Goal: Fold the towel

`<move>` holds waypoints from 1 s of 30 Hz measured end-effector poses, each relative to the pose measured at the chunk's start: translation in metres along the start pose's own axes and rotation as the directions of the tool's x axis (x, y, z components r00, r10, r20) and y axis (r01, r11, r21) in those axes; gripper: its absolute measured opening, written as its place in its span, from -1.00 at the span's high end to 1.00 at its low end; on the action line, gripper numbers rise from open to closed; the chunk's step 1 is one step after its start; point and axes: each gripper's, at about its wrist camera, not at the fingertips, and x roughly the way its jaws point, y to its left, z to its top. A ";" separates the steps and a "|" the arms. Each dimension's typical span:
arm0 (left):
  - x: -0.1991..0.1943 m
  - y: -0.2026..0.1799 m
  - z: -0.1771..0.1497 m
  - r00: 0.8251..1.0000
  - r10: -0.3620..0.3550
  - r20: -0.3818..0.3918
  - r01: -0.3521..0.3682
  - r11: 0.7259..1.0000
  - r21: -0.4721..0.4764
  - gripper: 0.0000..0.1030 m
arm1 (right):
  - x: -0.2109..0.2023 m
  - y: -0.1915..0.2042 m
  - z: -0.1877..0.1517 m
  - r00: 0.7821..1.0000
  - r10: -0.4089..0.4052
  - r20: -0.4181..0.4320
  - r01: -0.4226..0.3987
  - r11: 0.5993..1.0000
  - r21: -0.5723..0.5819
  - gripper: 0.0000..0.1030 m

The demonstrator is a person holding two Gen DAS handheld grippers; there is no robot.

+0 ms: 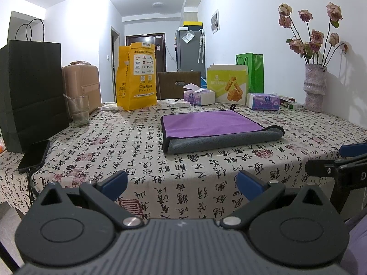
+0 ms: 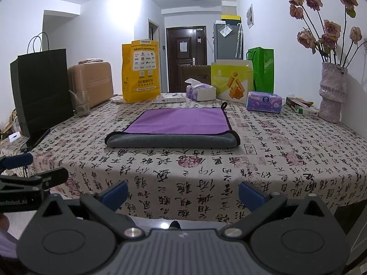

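Observation:
A purple towel (image 1: pixel 206 123) with a grey underside lies folded flat in the middle of the table, its grey fold edge facing me; it also shows in the right wrist view (image 2: pixel 181 123). A black hanging loop sticks out at its far right corner. My left gripper (image 1: pixel 181 183) is open and empty, held back at the table's near edge, well short of the towel. My right gripper (image 2: pixel 183 192) is open and empty, also at the near edge. Each gripper shows at the side of the other's view.
The table wears a calligraphy-print cloth (image 1: pixel 137 151). At the left stand a black paper bag (image 1: pixel 29 91), a phone (image 1: pixel 34 155) and a glass (image 1: pixel 79 111). At the back are a yellow bag (image 1: pixel 136 75), tissue packs (image 1: pixel 263 102), boxes, and a flower vase (image 1: pixel 315 87).

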 end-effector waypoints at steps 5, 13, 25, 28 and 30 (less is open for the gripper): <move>0.000 0.000 -0.001 1.000 -0.001 -0.001 0.001 1.000 0.001 -1.00 | 0.000 0.000 0.000 1.000 0.000 0.002 0.000 1.000 0.000 -1.00; 0.002 0.000 -0.002 1.000 -0.001 -0.006 0.001 1.000 0.003 -1.00 | -0.001 -0.001 0.000 1.000 0.008 0.001 -0.008 1.000 0.001 -1.00; 0.003 0.000 -0.002 1.000 -0.002 -0.009 0.002 1.000 0.004 -1.00 | 0.000 -0.003 0.000 1.000 0.005 0.002 -0.005 1.000 0.009 -1.00; 0.003 0.000 -0.002 1.000 0.000 -0.009 0.000 1.000 0.004 -1.00 | 0.000 -0.005 0.000 1.000 0.005 0.003 -0.005 1.000 0.014 -1.00; 0.003 0.000 -0.002 1.000 0.001 -0.009 -0.001 1.000 0.005 -1.00 | 0.000 -0.004 0.000 1.000 0.005 0.003 -0.005 1.000 0.015 -1.00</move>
